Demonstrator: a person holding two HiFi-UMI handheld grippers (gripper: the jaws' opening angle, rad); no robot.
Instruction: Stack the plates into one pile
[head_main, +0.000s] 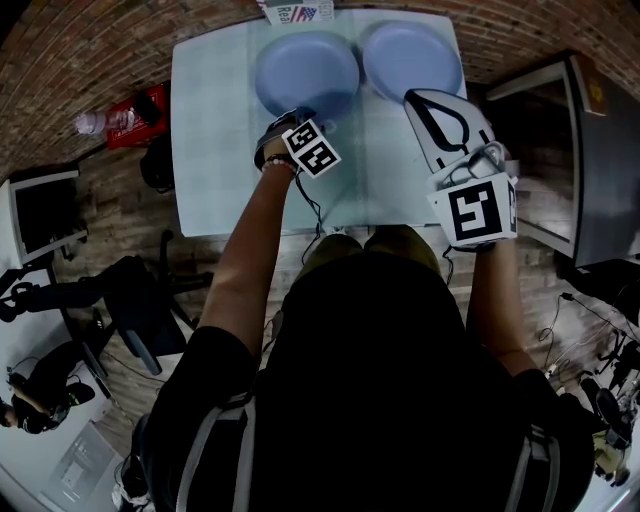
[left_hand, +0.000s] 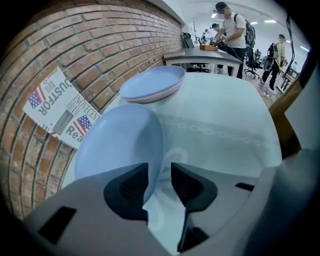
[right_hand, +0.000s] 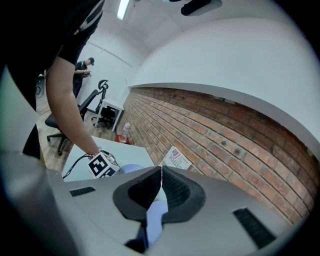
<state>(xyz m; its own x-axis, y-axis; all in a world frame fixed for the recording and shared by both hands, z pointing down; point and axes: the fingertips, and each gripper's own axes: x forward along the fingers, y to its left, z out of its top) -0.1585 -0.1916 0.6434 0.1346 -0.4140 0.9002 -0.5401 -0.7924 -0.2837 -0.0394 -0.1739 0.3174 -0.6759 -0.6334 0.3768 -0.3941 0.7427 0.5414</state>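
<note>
Two light blue plates lie side by side at the far end of the table (head_main: 210, 150). The left plate (head_main: 305, 65) (left_hand: 120, 145) has its near rim between the jaws of my left gripper (head_main: 300, 113) (left_hand: 160, 175). Those jaws stand open, with a thin gap showing beside the rim. The right plate (head_main: 410, 55) (left_hand: 150, 85) lies flat and untouched. My right gripper (head_main: 418, 98) (right_hand: 161, 175) hovers above that plate's near edge, shut and empty, its jaw tips touching.
A printed card with flags (head_main: 295, 12) (left_hand: 60, 115) leans on the brick wall behind the plates. Left of the table, a red item and a bottle (head_main: 130, 115) sit on the floor. A dark desk (head_main: 590, 150) stands close on the right.
</note>
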